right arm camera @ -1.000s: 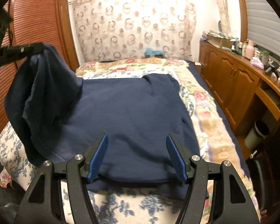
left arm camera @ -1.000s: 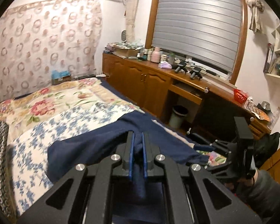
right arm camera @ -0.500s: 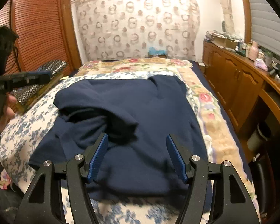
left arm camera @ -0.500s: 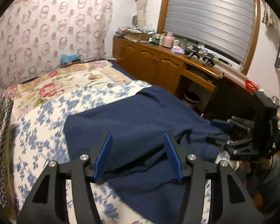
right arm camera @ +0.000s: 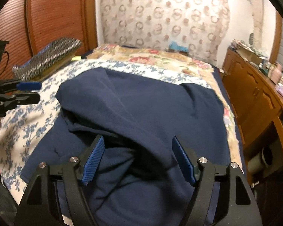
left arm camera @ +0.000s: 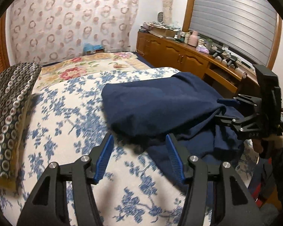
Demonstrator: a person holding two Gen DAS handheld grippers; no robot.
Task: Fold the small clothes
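Observation:
A dark navy garment lies on the bed, its left part folded over onto the rest in a loose, rumpled fold; it also fills the right wrist view. My left gripper is open and empty, just left of the garment's near edge over the floral sheet. My right gripper is open and empty, low over the garment's near right part; it also shows in the left wrist view at the fold's right end. The left gripper shows at the left edge of the right wrist view.
The bed has a blue floral sheet and a flowered quilt farther back. A patterned cushion lies along the bed's left side. A wooden cabinet and desk run along the right, with a bin below.
My left gripper carried the garment's left side over onto the rest, opened and let go, then drew back to the left. My right gripper stayed open and moved closer over the cloth.

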